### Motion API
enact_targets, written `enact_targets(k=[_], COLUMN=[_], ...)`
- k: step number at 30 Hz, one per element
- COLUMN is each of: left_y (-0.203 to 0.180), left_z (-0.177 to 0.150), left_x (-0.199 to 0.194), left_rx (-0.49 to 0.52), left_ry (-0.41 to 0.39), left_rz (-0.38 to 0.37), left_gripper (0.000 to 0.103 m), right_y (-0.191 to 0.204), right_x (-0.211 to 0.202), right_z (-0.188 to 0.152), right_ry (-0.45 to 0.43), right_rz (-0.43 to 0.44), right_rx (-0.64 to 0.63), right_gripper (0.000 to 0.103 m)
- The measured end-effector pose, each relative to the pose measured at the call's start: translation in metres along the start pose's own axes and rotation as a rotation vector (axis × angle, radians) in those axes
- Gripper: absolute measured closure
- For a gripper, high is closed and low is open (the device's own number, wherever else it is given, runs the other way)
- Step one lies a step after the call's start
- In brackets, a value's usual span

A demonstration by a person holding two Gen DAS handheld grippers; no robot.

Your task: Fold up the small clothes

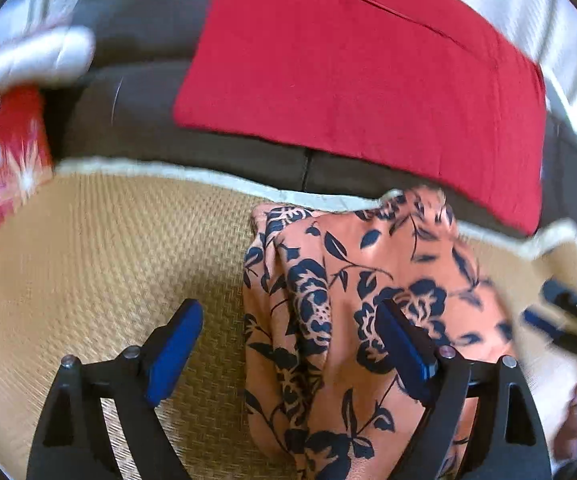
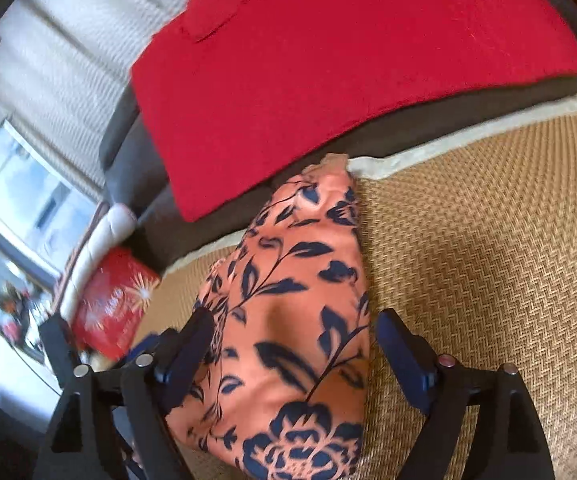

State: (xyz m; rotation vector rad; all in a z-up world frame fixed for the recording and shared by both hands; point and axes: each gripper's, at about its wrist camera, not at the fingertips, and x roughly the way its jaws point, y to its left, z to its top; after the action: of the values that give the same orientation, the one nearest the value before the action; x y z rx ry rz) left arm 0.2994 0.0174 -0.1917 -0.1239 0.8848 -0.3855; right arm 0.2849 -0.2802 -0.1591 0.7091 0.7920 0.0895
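A small salmon-orange garment (image 1: 340, 320) with a navy flower print lies folded into a long strip on a woven straw mat (image 1: 108, 272). In the left wrist view my left gripper (image 1: 290, 346) stands open above it. Its left finger is over bare mat and its right finger over the cloth, with no pad pressing. In the right wrist view the same garment (image 2: 288, 320) lies between the wide-open fingers of my right gripper (image 2: 296, 350), which do not pinch it. At the right edge of the left wrist view, a blurred black and blue shape is my right gripper (image 1: 556, 316).
Beyond the mat's pale border, a flat red cloth (image 1: 360, 72) lies on a dark cushion (image 1: 136, 112). At the left stands a red box with a white starburst (image 1: 4, 156), under a white fabric roll (image 1: 32, 56). The straw mat (image 2: 488, 248) extends right of the garment.
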Motion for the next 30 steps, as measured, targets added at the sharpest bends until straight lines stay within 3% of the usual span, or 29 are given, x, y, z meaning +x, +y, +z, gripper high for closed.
enact_targets(k=[9,15,22,25,26,30], left_y=[0.046,0.041,0.037,0.044,0.047,0.078], left_z=[-0.007,-0.014,-0.023,-0.027,-0.025,-0.023], left_x=[0.025,0.028,0.049,0.053,0.051,0.032], left_rx=[-0.249,-0.222,-0.31,-0.37,-0.385,-0.459], left_ry=[0.195,0.239,0.329,0.353,0.347,0.242], left_rz=[-0.147,-0.187,-0.308,-0.355,-0.339,-0.3], left_gripper=[0.014,0.014,0.014,0.014,0.014,0.014], right_y=[-0.022,-0.021,-0.009,-0.011,-0.011,-0.012], right_x=[0.038,0.07,0.083,0.084,0.085,0.083], right_z=[0.01,0.004,-0.005,-0.007,-0.007,-0.008], right_ry=[0.078,0.153,0.16,0.148,0.147,0.148], right_rz=[0.041,0.038,0.056,0.08,0.083,0.082], right_rx=[0.1,0.116,0.107,0.125,0.127,0.123], right_gripper=[0.017,0.017,0.014,0.014,0.014,0.014])
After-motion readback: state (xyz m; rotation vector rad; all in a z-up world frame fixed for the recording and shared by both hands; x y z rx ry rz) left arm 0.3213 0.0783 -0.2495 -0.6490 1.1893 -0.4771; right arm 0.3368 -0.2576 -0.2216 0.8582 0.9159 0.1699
